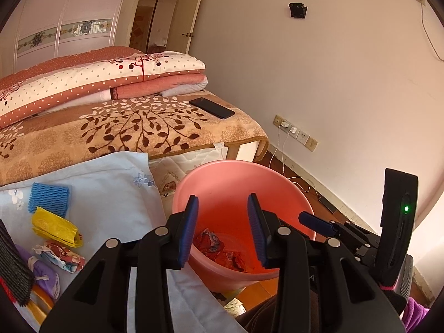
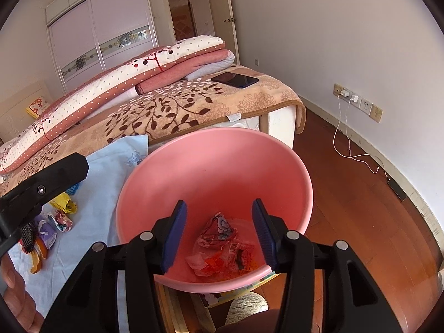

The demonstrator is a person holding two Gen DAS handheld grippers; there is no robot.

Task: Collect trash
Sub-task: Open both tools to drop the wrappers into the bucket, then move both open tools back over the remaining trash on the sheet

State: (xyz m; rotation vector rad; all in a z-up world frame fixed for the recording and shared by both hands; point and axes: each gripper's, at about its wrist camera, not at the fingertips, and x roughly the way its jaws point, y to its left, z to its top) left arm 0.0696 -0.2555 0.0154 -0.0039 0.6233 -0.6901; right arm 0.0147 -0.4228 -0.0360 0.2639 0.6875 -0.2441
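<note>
Bin: the pink bucket (image 2: 213,163) stands beside the bed, its wide mouth tilted up toward my cameras, its body tapering down and away from the rim.
Inside the bin: I see crumpled red wrappers (image 2: 222,247) lying on the bottom, with no clear long axis.
Left tool: my left gripper (image 1: 222,230) hangs over the bin's near rim, jaws spread apart, nothing between the blue pads (image 1: 190,229).
Right tool: my right gripper (image 2: 217,236) sits above the bin mouth, jaws parted and holding nothing; the wrappers show through the gap below.
Trash outside the bin: on the pale blue cloth (image 1: 111,188) lie a blue foam net sleeve (image 1: 49,199), a yellow wrapper (image 1: 57,227) with its long axis running from upper left to lower right, and a patterned crumpled wrapper (image 1: 62,255) just beside it, lying along much the same slant.
Other items: a purple piece (image 1: 45,276) rests near them, partly hidden at the frame edge.
Surface: the cloth drapes over the bed's near corner, touching the bin's left side.
Bed: a brown leaf-print blanket (image 2: 194,105) covers it, with folded dotted quilts (image 1: 97,80) stacked further back and a black phone (image 1: 212,108) lying flat near the corner.
Room: I see a reddish wooden floor (image 2: 360,208), white walls, wall sockets (image 2: 358,102) with white charger cables trailing down, and a sliding-door wardrobe (image 2: 105,36) behind the bed.
</note>
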